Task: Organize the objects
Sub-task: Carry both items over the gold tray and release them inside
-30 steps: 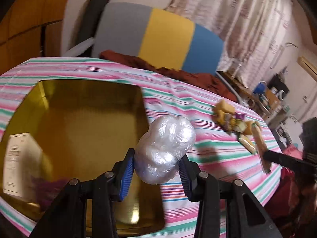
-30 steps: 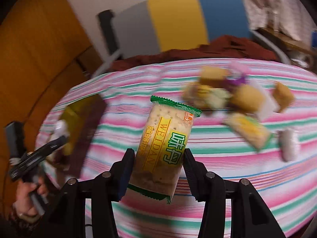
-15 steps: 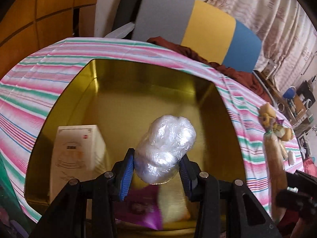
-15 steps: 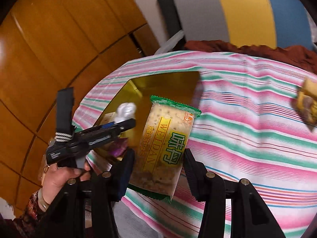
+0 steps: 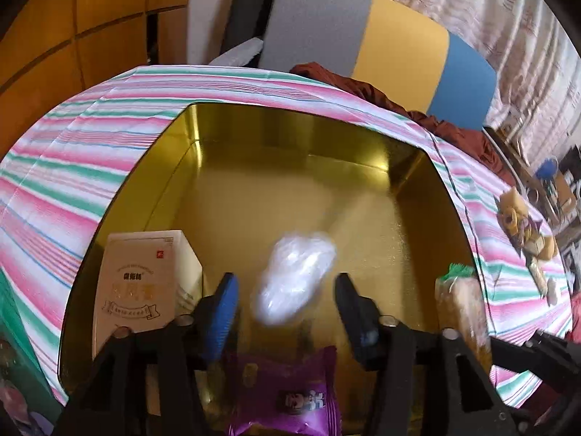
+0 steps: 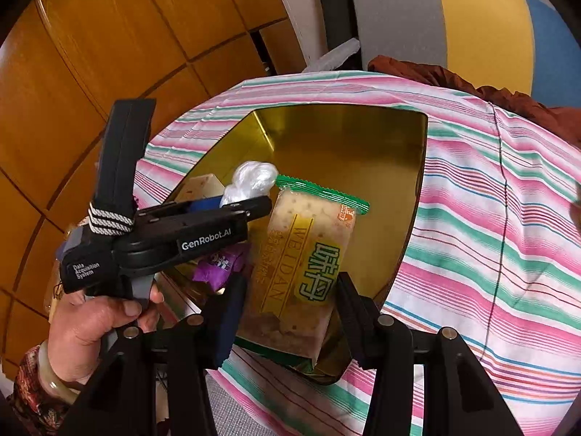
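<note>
Two items, a white box [image 5: 145,276] and a purple packet [image 5: 287,392], already sit in the gold tin [image 5: 290,152], left gripper [image 5: 287,312] jaws just opened, dropping the clear-wrapped ball [image 5: 294,276] there, right gripper [image 6: 287,312] clamps the cracker pack [image 6: 305,265] over it, snack pile [image 5: 526,232] on striped tablecloth [image 5: 72,167] remains.

Left hand-held gripper [image 5: 287,310] jaws just opened wide, touching nothing; right hand-held gripper [image 6: 287,312] clamped.

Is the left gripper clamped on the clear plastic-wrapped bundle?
No: the left gripper's jaws stand apart from the clear plastic-wrapped bundle, gaps on both sides, above the gold tin.
</note>
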Action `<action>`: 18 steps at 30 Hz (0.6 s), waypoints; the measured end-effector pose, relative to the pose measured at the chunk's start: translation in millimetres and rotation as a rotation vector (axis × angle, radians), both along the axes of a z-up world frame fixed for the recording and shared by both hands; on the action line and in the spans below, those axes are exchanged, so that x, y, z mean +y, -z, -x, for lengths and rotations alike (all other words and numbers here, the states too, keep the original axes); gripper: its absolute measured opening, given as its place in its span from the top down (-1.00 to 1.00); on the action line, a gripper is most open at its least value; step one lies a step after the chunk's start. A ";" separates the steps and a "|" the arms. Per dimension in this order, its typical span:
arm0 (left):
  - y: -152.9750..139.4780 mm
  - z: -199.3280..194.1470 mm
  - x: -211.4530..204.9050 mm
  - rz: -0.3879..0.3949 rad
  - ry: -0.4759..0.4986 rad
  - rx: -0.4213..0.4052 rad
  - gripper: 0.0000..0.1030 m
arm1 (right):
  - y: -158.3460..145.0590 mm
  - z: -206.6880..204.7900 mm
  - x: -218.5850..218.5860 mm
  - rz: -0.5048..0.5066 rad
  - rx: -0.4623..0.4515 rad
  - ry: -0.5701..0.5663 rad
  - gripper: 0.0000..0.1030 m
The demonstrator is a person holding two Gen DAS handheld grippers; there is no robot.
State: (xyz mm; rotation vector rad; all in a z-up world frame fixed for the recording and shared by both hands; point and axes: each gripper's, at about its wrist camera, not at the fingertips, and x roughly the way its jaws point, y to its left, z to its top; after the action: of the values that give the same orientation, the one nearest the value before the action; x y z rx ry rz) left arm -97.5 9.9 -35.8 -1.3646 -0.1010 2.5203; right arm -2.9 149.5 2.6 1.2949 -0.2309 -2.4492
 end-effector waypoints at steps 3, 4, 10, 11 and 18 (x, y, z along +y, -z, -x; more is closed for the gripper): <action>-9.6 -6.4 -15.3 -0.044 -0.064 0.025 -0.39 | 2.4 0.7 -1.4 -0.008 -0.006 0.001 0.03; -14.3 -9.4 -20.5 -0.057 -0.088 0.040 -0.39 | 3.1 0.9 -1.9 -0.010 -0.008 0.001 0.03; -54.0 -30.0 -47.9 -0.139 -0.216 0.156 -0.39 | 7.6 6.7 -3.4 -0.022 -0.011 0.002 0.03; -59.6 -32.0 -48.8 -0.145 -0.224 0.173 -0.39 | 8.1 7.3 -4.0 -0.024 -0.010 0.003 0.03; -91.0 -47.5 -45.1 -0.201 -0.223 0.259 -0.40 | 15.1 12.3 -9.2 -0.040 -0.012 0.014 -0.01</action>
State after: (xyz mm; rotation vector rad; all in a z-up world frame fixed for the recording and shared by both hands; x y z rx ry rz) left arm -50.0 -35.2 55.2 -0.9905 -0.4628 2.7543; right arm -15.2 140.3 -12.6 1.3296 -0.1957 -2.4707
